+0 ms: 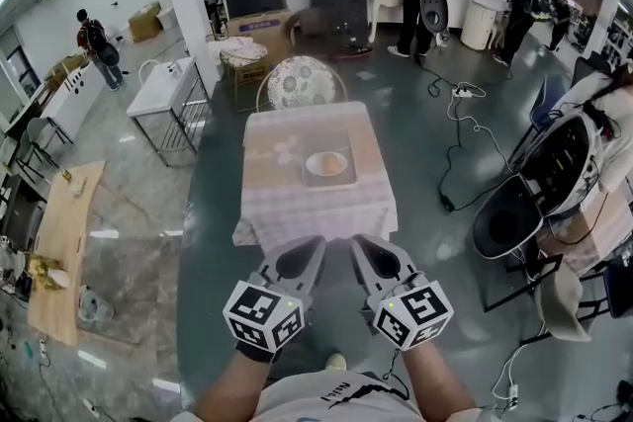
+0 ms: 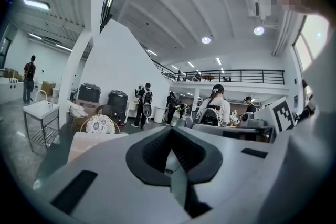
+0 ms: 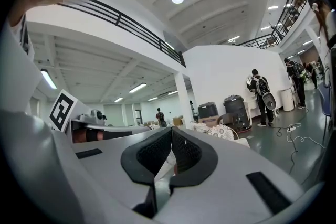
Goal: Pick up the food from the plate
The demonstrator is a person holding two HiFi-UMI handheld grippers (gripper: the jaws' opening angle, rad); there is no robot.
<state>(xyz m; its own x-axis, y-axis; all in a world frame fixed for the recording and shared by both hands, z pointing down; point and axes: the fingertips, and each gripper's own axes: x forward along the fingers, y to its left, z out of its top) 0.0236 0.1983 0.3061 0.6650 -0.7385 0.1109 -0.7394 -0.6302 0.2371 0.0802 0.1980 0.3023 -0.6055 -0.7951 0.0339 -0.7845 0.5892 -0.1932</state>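
Two closed, empty grippers held short of the table.

The grey left gripper [image 1: 309, 252] and grey right gripper [image 1: 368, 252] hang side by side near the person's body, each with its jaws pressed together on nothing. The round orange food [image 1: 327, 161] lies on a white round plate [image 1: 311, 166] in a grey rectangular tray [image 1: 342, 181] on the small table with a pale checked cloth [image 1: 297, 205], beyond both grippers.

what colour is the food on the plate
The food looks pale orange; the head view shows it best.
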